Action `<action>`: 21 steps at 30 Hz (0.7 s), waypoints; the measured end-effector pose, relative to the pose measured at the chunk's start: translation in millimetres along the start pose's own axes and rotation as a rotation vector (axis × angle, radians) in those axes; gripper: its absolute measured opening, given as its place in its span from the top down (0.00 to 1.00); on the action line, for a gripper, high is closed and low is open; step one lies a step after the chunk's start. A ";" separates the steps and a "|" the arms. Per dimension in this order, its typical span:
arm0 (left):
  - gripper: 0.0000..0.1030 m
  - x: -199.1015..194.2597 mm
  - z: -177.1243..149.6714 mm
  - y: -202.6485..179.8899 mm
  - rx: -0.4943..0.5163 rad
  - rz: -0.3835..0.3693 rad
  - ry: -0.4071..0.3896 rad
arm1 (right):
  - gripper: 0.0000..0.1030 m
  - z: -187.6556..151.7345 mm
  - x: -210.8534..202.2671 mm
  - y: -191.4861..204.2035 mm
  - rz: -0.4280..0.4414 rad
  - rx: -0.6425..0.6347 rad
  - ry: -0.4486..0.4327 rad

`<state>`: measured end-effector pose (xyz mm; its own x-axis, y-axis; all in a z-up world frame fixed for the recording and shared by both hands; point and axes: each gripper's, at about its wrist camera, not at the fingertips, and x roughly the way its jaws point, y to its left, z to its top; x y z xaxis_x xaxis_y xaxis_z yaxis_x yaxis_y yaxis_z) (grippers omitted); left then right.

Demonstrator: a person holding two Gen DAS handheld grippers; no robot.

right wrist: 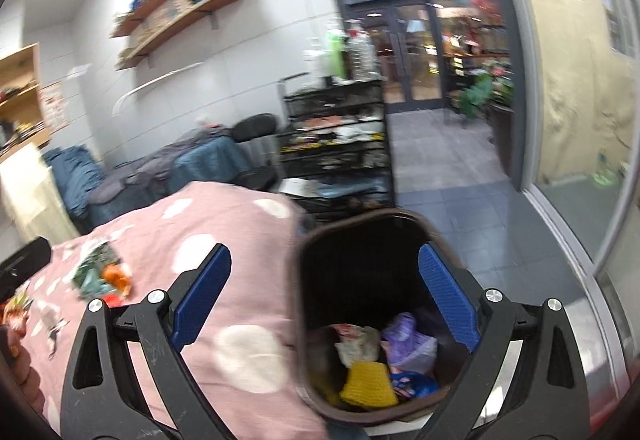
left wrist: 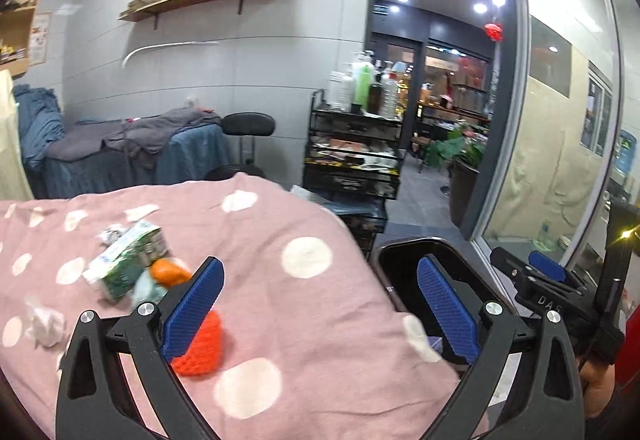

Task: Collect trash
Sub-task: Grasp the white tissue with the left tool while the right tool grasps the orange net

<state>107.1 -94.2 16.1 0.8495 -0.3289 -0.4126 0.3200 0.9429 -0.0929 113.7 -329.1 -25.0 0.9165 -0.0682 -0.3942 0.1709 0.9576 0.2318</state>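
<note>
While the left gripper (left wrist: 320,304) hovered over the near edge of the pink polka-dot blanket (left wrist: 304,304), its blue fingers (left wrist: 200,304) stood wide apart with nothing between them. Trash lay scattered on the blanket's left part: a green-and-white carton (left wrist: 128,260) tipped on its side, an orange wrapper (left wrist: 168,273) touching it on the near side, a crumpled white tissue (left wrist: 46,324) nearer and further left, and a red honeycomb-textured piece (left wrist: 202,348) partly hidden behind the left finger. To the right of the blanket stood the black bin (right wrist: 360,240), just beside the bed's edge. The right gripper (right wrist: 324,300) hung above the bin's mouth, fingers also spread wide and empty. Inside the bin lay a yellow knitted-looking item (right wrist: 366,384), a purple bag (right wrist: 408,340), something blue (right wrist: 412,380) and a pale crumpled wrapper (right wrist: 356,344), though motion blur made these hard to identify. A black wire trolley (left wrist: 352,148) stood far behind.
</note>
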 end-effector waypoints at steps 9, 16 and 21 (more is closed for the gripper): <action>0.07 -26.3 -17.6 72.6 -0.133 0.159 0.010 | 0.09 0.4 22.4 84.5 0.233 -0.144 0.106; 0.07 -41.5 -42.3 137.1 -0.206 0.304 0.104 | 0.09 -13.3 39.9 146.7 0.411 -0.199 0.259; 0.07 -58.4 -62.2 181.6 -0.299 0.355 0.138 | 0.09 -31.3 54.1 186.8 0.508 -0.245 0.358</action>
<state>89.5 99.6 -33.1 0.8143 0.0066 -0.5804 -0.1312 0.9762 -0.1730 183.9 -145.1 -30.9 0.6772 0.4652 -0.5701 -0.3763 0.8847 0.2750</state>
